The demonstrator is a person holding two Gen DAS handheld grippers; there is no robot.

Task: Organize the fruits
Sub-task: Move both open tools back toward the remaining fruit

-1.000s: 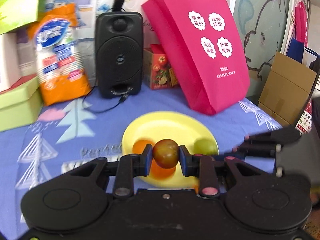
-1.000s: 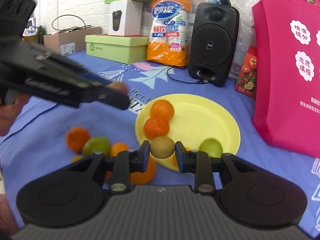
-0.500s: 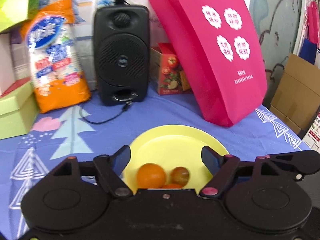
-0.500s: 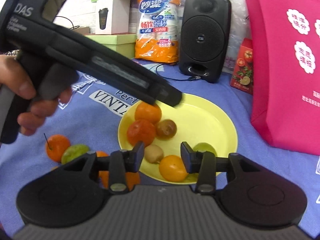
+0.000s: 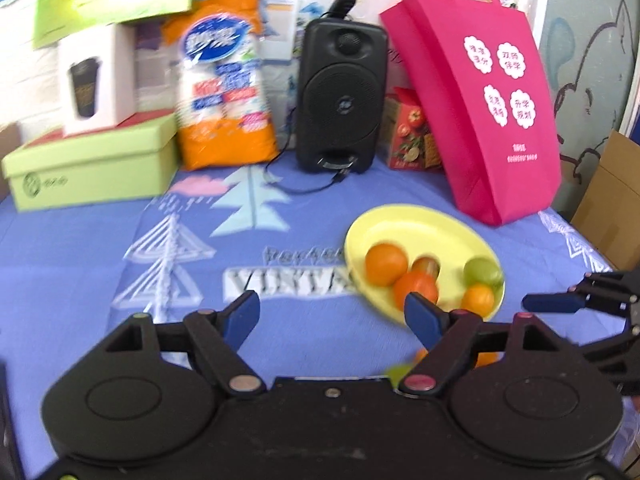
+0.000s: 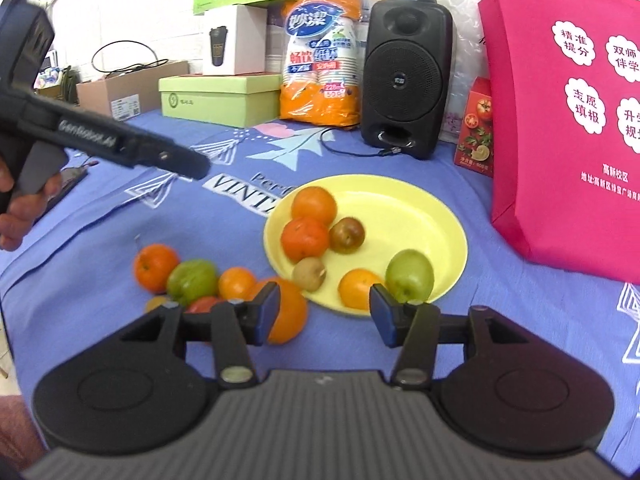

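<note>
A yellow plate [image 6: 420, 216] holds two oranges [image 6: 314, 205], a brown-red fruit [image 6: 347, 234], a kiwi [image 6: 309, 274], a small orange [image 6: 357, 287] and a green apple [image 6: 410, 275]. The plate also shows in the left wrist view [image 5: 404, 226]. Loose fruit lies left of it: an orange [image 6: 155, 267], a green fruit [image 6: 192, 281], a small orange [image 6: 237, 283] and a big orange [image 6: 289, 312]. My right gripper [image 6: 323, 314] is open and empty above the plate's near rim. My left gripper [image 5: 334, 320] is open and empty, left of the plate and above the cloth.
A black speaker [image 6: 406, 80] with a cable, a pink bag [image 6: 568, 120], an orange cup pack [image 6: 320, 60], a green box [image 6: 220, 98] and a red carton [image 6: 476, 128] line the back of the blue cloth [image 6: 200, 216]. A cardboard box [image 5: 612, 200] stands at right.
Both grippers opened and dropped their fruit onto the plate: the left the brown-red fruit, the right the kiwi. Both then pulled back, the left one moving off to the left.
</note>
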